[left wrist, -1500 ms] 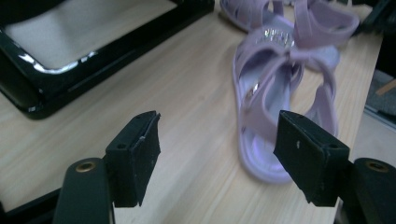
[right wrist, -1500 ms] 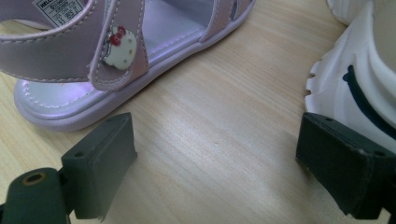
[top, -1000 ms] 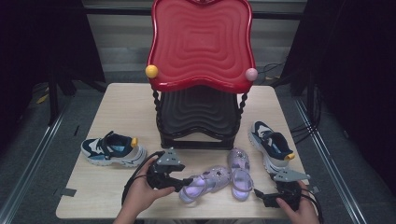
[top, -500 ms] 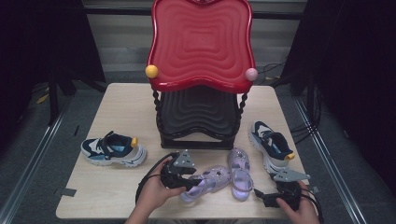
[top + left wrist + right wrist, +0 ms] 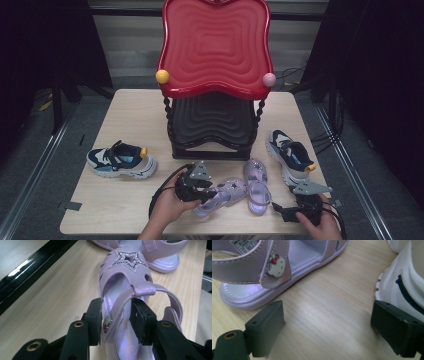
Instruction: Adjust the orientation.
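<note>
Two purple sandals lie near the table's front edge. My left gripper [image 5: 204,192] is at the heel of the left sandal [image 5: 227,192]. In the left gripper view, my left gripper [image 5: 116,321] is shut on the strap of this sandal [image 5: 125,277], which has a glittery star on its toe. The second sandal [image 5: 256,184] lies just to its right. My right gripper [image 5: 299,204] rests at the front right; my right gripper [image 5: 325,322] stands wide open over bare wood, with the second sandal [image 5: 262,270] ahead on its left and a sneaker's white sole [image 5: 402,277] on its right.
A red and black stacked rack [image 5: 215,75] stands at the table's middle back. A blue and white sneaker [image 5: 120,160] lies at the left, its mate [image 5: 290,152] at the right. The wooden table [image 5: 125,115] ends just in front of both hands.
My left gripper has slid right to the left sandal's heel and now holds its strap. The right gripper has stayed put.
</note>
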Demonstrator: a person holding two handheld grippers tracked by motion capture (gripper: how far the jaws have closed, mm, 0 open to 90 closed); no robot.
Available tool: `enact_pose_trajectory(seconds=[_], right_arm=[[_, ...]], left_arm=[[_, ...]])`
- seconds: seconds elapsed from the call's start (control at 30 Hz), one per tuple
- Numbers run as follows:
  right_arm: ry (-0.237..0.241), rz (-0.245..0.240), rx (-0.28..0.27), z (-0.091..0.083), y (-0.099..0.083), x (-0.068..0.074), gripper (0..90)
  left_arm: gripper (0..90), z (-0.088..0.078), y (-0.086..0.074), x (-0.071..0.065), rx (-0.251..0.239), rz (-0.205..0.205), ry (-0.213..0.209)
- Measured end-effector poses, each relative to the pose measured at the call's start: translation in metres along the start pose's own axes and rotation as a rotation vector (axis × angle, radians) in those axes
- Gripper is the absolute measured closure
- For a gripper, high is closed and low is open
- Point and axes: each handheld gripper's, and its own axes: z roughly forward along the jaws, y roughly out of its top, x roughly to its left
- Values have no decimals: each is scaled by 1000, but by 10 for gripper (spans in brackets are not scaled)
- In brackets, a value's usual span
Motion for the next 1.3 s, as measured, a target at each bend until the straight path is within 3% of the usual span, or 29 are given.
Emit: enact_pose_trajectory(seconds=[0.4,0.77,1.07,1.3], right_arm=[[0,-1,0,0,0,0,111],[0,-1,0,0,0,0,111],[0,0,0,0,0,0,111],[0,-1,0,0,0,0,111]], left_arm=[[660,4,0,1,4,8,-2],[705,9,-2,2,-24,-5,1],[745,8,-2,2,-5,27,13],[791,7,-5,1,-33,28,28]])
